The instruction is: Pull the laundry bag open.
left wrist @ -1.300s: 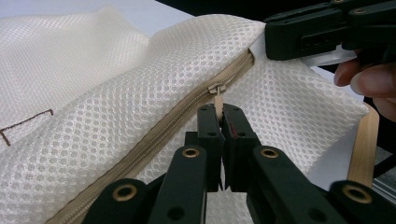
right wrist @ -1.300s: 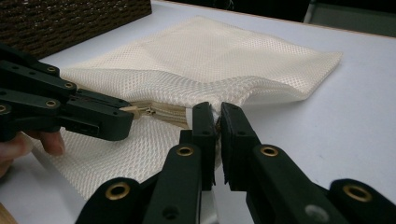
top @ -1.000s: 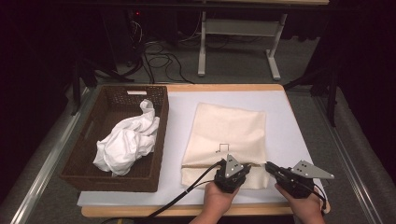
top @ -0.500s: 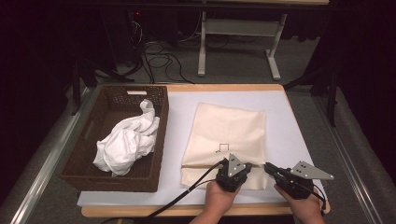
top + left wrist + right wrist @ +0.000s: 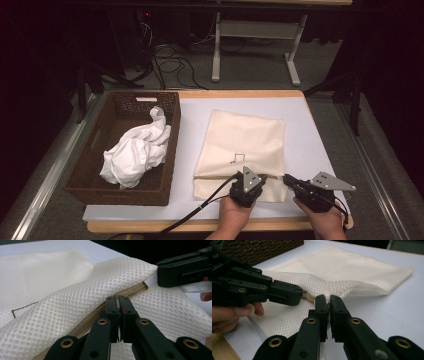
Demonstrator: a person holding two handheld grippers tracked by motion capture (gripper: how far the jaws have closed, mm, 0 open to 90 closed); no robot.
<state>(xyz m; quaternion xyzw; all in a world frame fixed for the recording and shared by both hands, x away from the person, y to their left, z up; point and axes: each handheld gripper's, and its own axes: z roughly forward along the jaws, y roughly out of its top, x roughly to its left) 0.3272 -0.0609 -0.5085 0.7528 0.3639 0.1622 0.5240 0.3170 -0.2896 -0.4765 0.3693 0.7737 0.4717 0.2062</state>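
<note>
left hand-held gripper [image 5: 248,186]: jaws closed, apparently pinching | right hand-held gripper [image 5: 290,180]: jaws closed, level

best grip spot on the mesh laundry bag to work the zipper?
Grip the mesh bag along its zipper line at the near edge, coming from the person's side. The mesh bunches there into a ridge thin enough for jaws; left gripper and right gripper are already shut on it.

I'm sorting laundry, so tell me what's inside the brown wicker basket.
Inside the wicker basket lies a crumpled white cloth, bunched toward the near end. Bare woven floor shows at the far end. Whatever is under the cloth is covered.
</note>
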